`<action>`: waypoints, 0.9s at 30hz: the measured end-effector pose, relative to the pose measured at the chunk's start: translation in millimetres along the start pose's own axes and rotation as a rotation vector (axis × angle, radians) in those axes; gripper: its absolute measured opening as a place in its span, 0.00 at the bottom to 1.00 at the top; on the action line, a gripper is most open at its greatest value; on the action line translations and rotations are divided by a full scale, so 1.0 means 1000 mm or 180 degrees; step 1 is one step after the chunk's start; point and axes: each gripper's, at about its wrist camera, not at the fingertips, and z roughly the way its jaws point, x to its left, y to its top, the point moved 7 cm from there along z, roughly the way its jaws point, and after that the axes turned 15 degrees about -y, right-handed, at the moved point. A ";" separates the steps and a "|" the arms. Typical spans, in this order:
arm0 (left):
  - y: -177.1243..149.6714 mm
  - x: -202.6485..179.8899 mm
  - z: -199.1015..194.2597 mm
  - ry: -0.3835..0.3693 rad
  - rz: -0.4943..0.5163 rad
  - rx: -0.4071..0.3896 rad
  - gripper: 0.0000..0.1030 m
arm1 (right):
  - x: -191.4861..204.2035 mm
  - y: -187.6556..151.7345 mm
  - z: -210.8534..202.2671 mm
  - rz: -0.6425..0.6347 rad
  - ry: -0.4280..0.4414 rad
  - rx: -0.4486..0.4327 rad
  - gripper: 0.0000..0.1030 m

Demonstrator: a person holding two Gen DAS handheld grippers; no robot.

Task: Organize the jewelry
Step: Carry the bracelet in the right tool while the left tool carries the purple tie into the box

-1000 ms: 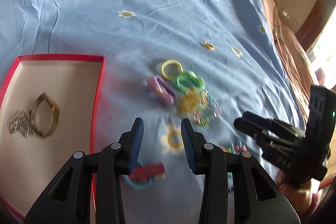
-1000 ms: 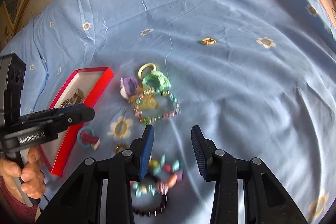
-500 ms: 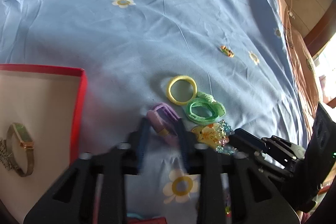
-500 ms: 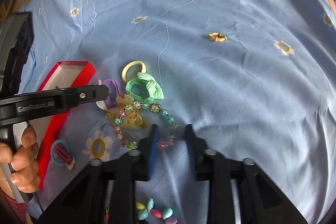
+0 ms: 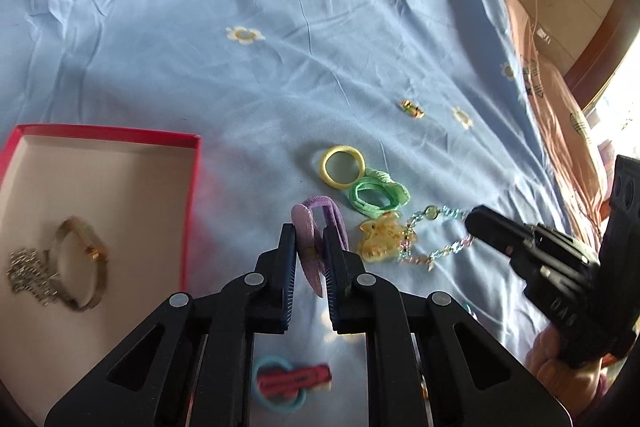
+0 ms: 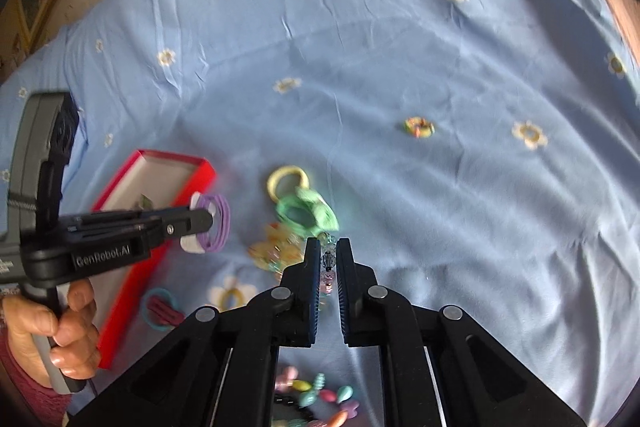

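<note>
Through the left wrist camera we see our left gripper [image 5: 310, 247], wide open over bare sheet a second ago, now with its jaws closing on the purple elastic hair tie with its flat lilac tag [image 5: 316, 227], pads pressing the tag from both sides. The tie lies on the blue daisy-print bedsheet [image 5: 240, 87], just beside the right wall of the red-edged cardboard box [image 5: 192, 195], where a gold mesh-band watch [image 5: 80, 267] and a silver sparkly chain [image 5: 28, 275] already lie. Beyond it sit a yellow ring-shaped hair band [image 5: 342, 167] and a green fabric scrunchie [image 5: 378, 195], touching each other. Through the right wrist camera, our right gripper [image 6: 329, 259], open a second ago, is nearly closed and pinches the pastel beaded chain bracelet [image 6: 328, 267], which trails to a yellow translucent charm [image 6: 272, 247]. A small multicoloured ring [image 6: 418, 127] lies well apart toward the sheet's far side, and a teal and red clip [image 6: 160, 307] lies near the box's near corner. Both tools have gone from reaching to gripping, so we judge two pieces ready to lift and carry to the box.
</note>
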 end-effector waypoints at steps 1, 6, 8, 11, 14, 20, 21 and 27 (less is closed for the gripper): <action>-0.001 0.000 -0.007 -0.0009 -0.0007 -0.0030 0.11 | 0.002 0.004 -0.007 0.0010 0.0036 -0.0043 0.07; -0.010 0.004 -0.034 -0.0009 -0.0050 -0.0144 0.11 | 0.017 0.015 -0.028 -0.0019 0.0129 -0.0172 0.07; -0.015 0.008 -0.045 -0.0001 -0.0075 -0.0189 0.11 | 0.025 0.018 -0.033 -0.0033 0.0188 -0.0201 0.07; -0.022 0.016 -0.062 0.0066 -0.0101 -0.0260 0.11 | 0.038 0.020 -0.040 -0.0069 0.0273 -0.0229 0.07; -0.030 0.028 -0.078 0.0121 -0.0162 -0.0323 0.11 | 0.053 0.020 -0.044 -0.0121 0.0344 -0.0237 0.07; -0.041 0.061 -0.108 0.0249 -0.0338 -0.0431 0.11 | 0.091 0.019 -0.044 -0.0248 0.0508 -0.0214 0.07; -0.043 0.065 -0.112 0.0272 -0.0360 -0.0450 0.11 | 0.096 0.019 -0.043 -0.0269 0.0533 -0.0208 0.07; -0.046 0.093 -0.133 0.0394 -0.0479 -0.0547 0.11 | 0.130 0.022 -0.036 -0.0365 0.0679 -0.0176 0.07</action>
